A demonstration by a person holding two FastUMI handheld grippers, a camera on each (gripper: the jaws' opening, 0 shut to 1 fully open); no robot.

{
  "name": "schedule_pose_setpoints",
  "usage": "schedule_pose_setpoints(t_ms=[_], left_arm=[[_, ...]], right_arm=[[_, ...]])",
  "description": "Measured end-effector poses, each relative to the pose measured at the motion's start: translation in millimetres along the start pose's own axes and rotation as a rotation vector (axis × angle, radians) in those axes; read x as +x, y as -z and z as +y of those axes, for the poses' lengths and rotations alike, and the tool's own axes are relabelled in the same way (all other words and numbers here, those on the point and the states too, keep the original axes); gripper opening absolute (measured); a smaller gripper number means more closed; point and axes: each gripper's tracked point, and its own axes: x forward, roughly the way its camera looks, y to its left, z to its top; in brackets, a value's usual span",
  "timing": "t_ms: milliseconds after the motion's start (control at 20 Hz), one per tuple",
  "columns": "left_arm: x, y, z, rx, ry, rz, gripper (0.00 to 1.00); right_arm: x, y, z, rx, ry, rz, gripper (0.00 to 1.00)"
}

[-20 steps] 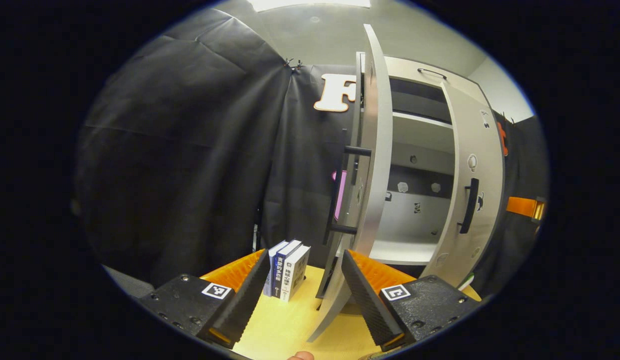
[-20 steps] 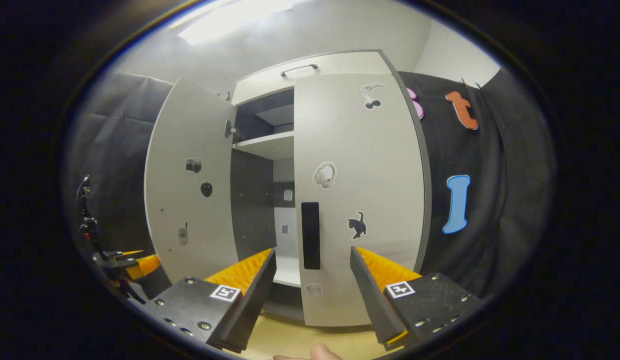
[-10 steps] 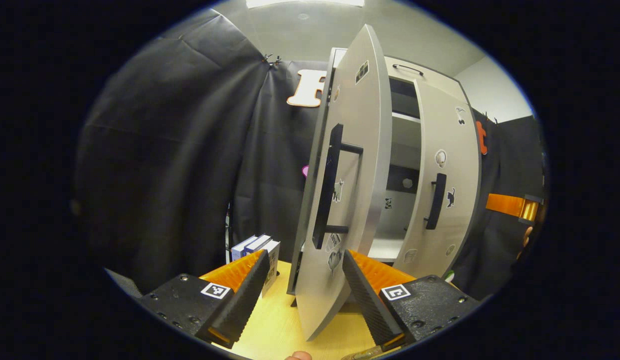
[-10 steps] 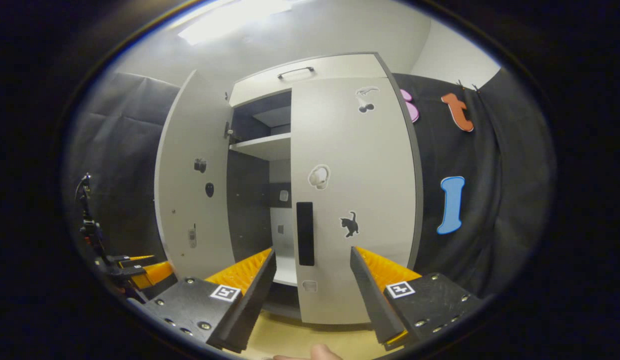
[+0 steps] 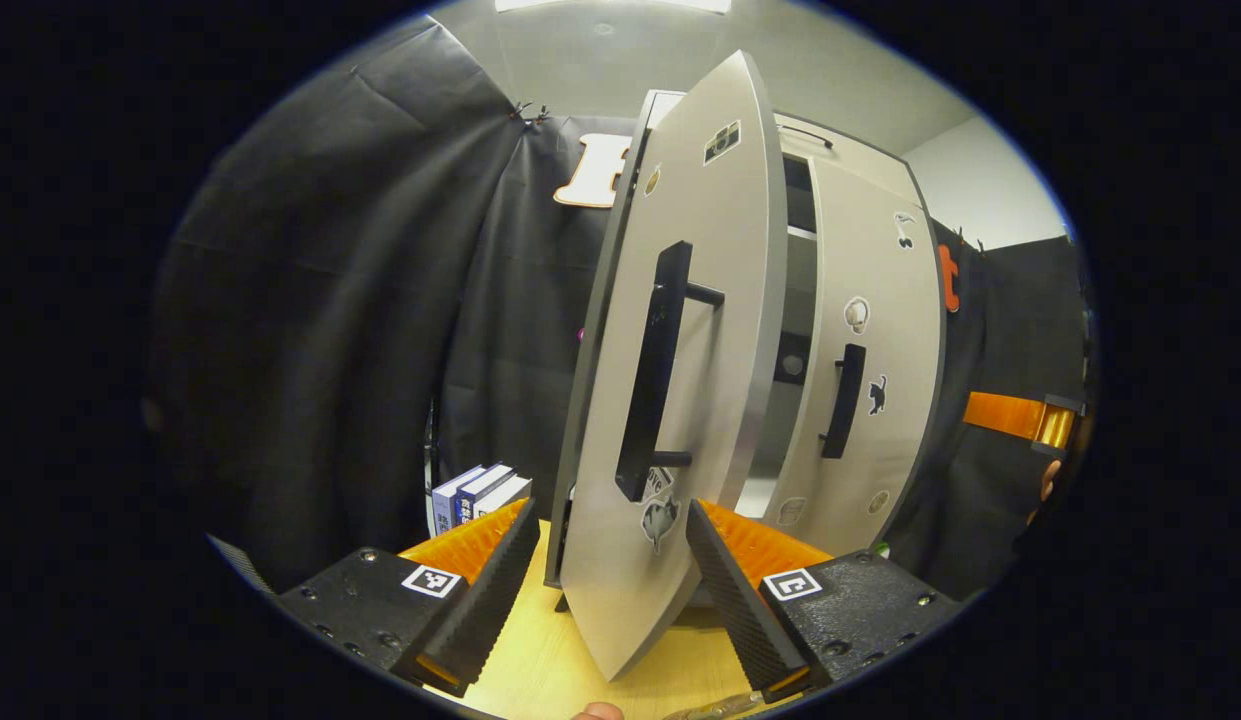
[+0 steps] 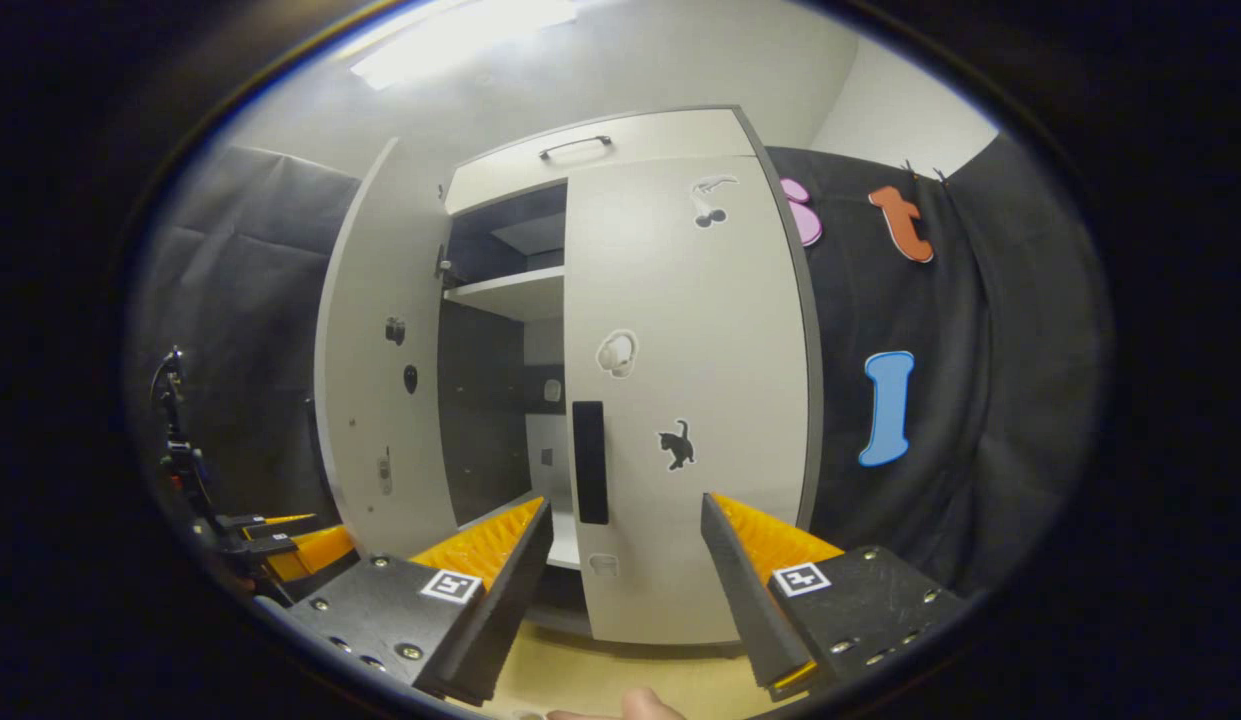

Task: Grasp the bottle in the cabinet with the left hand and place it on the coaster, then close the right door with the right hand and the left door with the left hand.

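Two doors hang on the cabinet point(image 5: 860, 170), and the cabinet serves as landmark throughout. In the left gripper view, the left door point(image 5: 670, 400) swings partly open in front of the cabinet, its dark handle point(image 5: 652, 375) facing the camera; the left gripper point(image 5: 610, 590) sits just before the door's lower edge, jaws spread and grasping nothing. The right door point(image 5: 875, 370) lies nearly flush against the cabinet. Books point(image 5: 470, 495) stand on the wooden table point(image 5: 540, 660) left of the cabinet. In the right gripper view, the right gripper point(image 6: 625, 590) hovers before the cabinet's right door point(image 6: 690, 400), jaws released and empty; the left door point(image 6: 375, 370) stands ajar. Where the bottle is I cannot tell.
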Motion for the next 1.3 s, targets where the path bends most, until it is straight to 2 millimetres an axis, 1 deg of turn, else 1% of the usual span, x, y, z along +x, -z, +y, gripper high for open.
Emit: schedule_pose_setpoints(t_ms=[100,150,200,350,400,450,600,700,950,1300], left_arm=[[2,1,-5,-0.008,0.010,0.002,0.94],[3,2,-8,-0.010,0.015,0.003,0.94],[4,2,-11,-0.008,0.021,0.004,0.94],[11,5,-22,-0.002,0.046,0.011,0.94],[13,6,-26,-0.002,0.056,0.014,0.94],[17,7,-29,-0.002,0.062,0.018,0.94],[24,13,-40,-0.002,0.080,0.037,0.94],[30,12,-46,-0.003,0.092,0.036,0.94],[40,10,-57,-0.008,0.114,0.033,0.94],[47,10,-67,0.000,0.132,0.036,0.94]], right_arm=[[0,1,-1,-0.002,0.002,0.004,0.90],[1,1,-1,-0.002,0.002,0.005,0.86],[1,1,-1,-0.003,0.001,0.005,0.90],[3,1,-2,-0.007,0.000,0.005,0.90],[3,2,-3,-0.008,0.001,0.006,0.86],[3,2,-4,-0.009,0.002,0.008,0.90],[3,3,-9,-0.015,0.013,0.009,0.90],[2,3,-13,-0.024,0.024,0.007,0.90],[2,4,-22,-0.026,0.045,0.006,0.90],[0,3,-26,-0.024,0.060,0.004,0.90]])
